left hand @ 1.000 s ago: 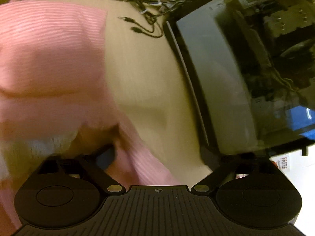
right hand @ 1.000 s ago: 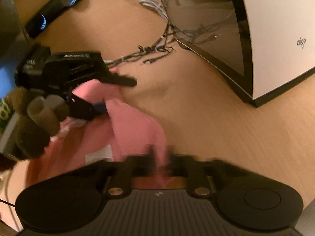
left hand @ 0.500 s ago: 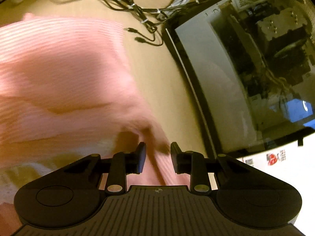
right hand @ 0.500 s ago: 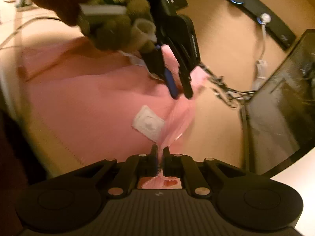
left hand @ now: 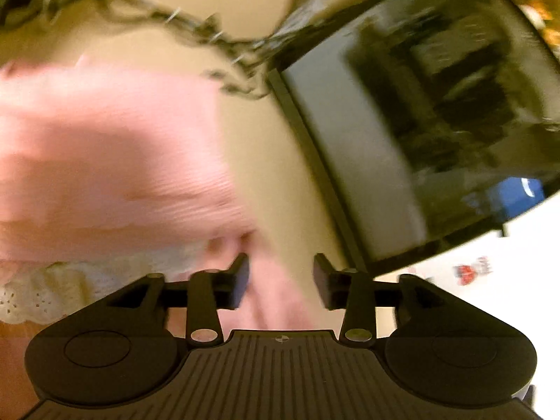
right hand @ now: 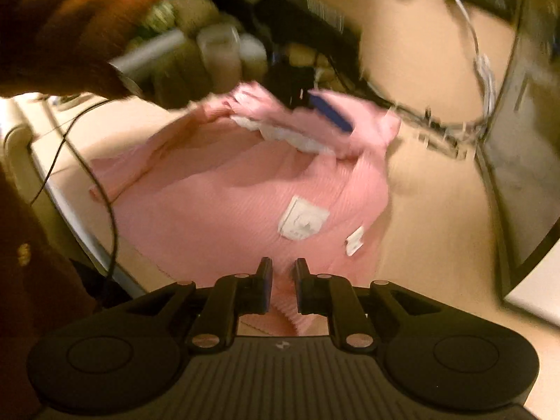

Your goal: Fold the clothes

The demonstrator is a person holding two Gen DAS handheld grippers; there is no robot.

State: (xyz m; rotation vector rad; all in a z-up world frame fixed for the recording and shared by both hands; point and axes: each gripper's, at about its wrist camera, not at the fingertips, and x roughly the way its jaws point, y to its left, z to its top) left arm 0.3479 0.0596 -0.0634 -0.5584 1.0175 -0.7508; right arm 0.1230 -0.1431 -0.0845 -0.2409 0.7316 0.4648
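Pink ribbed cloth, the garment (right hand: 245,189), lay on the light wooden table (right hand: 437,210), with its white care labels (right hand: 302,218) facing up and a lace trim (left hand: 42,290) at the near left in the left wrist view. It was spread left of the dark glass-sided computer case (left hand: 402,140), and a tangle of cables (left hand: 210,31) lay at the far edge.

The right gripper (right hand: 282,287) had its jaws opening, only a narrow gap so far, with a fold of the pink cloth between them; the pads did not seem to press on it. The left gripper (left hand: 281,280) was also opening, about half wide, with cloth under the gap but not pinched. In the right wrist view the person's left hand (right hand: 196,56) held it above the far edge of the garment.

To do this step well, I think both grippers should let go fully and lift straight off, so the new fold is not dragged open, and then the layers should be checked for flatness.

Compared with half a second earlier, the right jaws, then shut on the cloth edge, had parted, and the left jaws stood wider. One second earlier the left jaws were wider still.
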